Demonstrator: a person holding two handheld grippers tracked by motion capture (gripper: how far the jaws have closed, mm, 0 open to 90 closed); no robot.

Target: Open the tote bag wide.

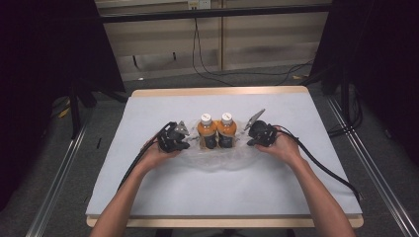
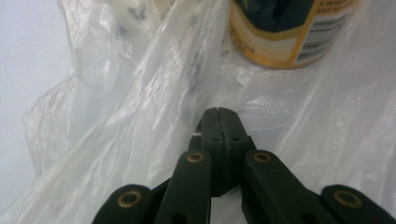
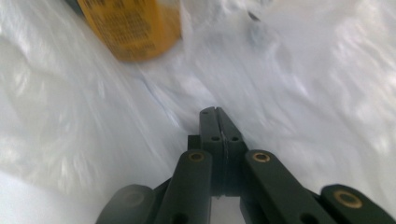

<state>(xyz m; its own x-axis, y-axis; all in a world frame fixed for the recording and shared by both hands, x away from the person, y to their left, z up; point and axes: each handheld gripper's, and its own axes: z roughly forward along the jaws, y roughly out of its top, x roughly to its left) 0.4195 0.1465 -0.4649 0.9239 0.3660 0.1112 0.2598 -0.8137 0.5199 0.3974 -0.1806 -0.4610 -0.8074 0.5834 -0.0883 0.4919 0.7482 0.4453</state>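
Note:
Two orange bottles with white caps, one [image 1: 206, 131] beside the other [image 1: 227, 129], stand upright side by side on a crumpled clear plastic bag [image 1: 217, 159] in the middle of the table. My left gripper [image 1: 187, 143] lies just left of them and my right gripper [image 1: 248, 140] just right. In the left gripper view the jaws of the left gripper [image 2: 218, 111] are shut, and a fold of the bag [image 2: 154, 84] runs up from their tips towards a bottle's base [image 2: 289, 42]. The right gripper [image 3: 215, 109] is shut over the blurred bag film [image 3: 303, 84] near a bottle [image 3: 135, 28]; whether film is pinched is unclear.
A pale cloth [image 1: 148, 187] covers the wooden table [image 1: 222, 92]. Black cables [image 1: 326, 170] trail from both grippers across it. Dark frame posts [image 1: 74, 108] and loose floor cables [image 1: 212, 74] stand beyond the table's edges.

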